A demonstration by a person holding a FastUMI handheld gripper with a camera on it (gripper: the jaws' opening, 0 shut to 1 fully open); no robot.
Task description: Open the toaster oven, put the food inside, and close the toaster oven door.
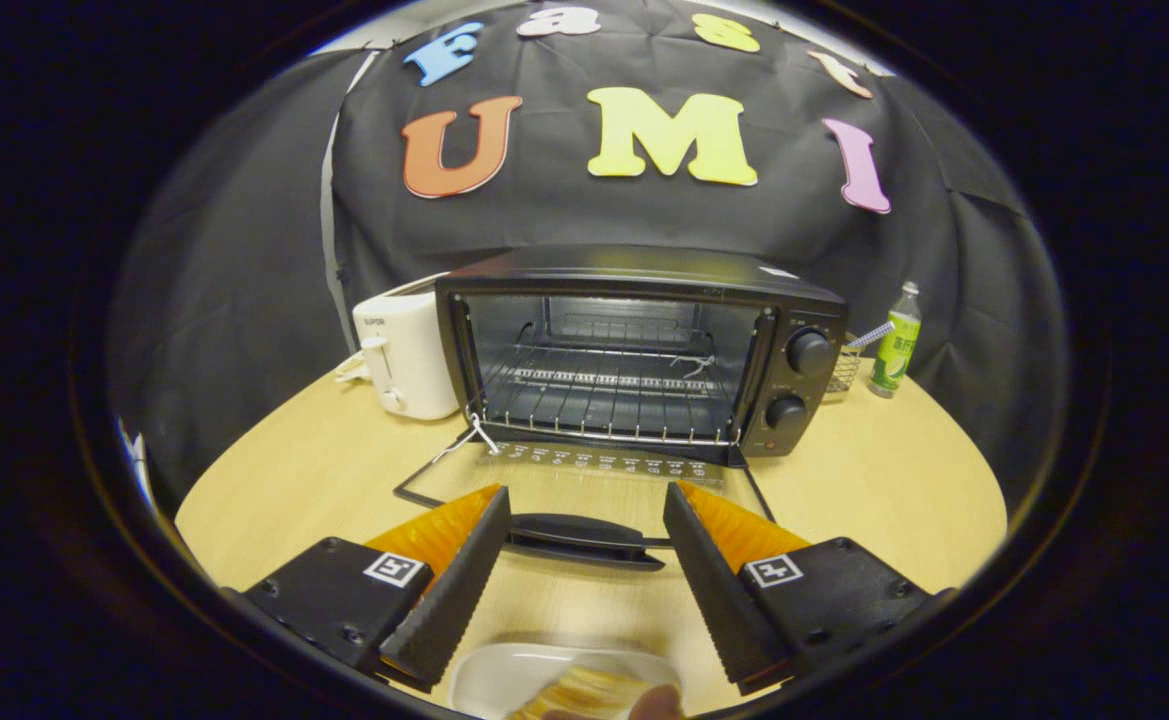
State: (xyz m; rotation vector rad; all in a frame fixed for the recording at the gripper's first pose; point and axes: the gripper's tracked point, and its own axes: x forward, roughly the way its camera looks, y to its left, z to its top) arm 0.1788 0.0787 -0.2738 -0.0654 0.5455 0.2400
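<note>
Fingers (484,560) stand wide apart, gripping nothing; gripper (584,520) hovers just near of the toaster oven (644,350). Oven door (584,475) lies folded flat on the table (894,480), its handle (584,538) between the fingertips. Food (584,690), pale and blurred, sits in a white dish (504,675) at the near edge, below the fingers. Risk: reaching down for the dish could knock the door handle or tip the dish, since fingers are close above both. White toaster (404,355) at left carries small lettering, too small to trust. Green bottle (894,350) at right: label unreadable.

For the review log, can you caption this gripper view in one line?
Open gripper hovers over the lowered door handle of the open toaster oven, rack bare, food dish on the table.
</note>
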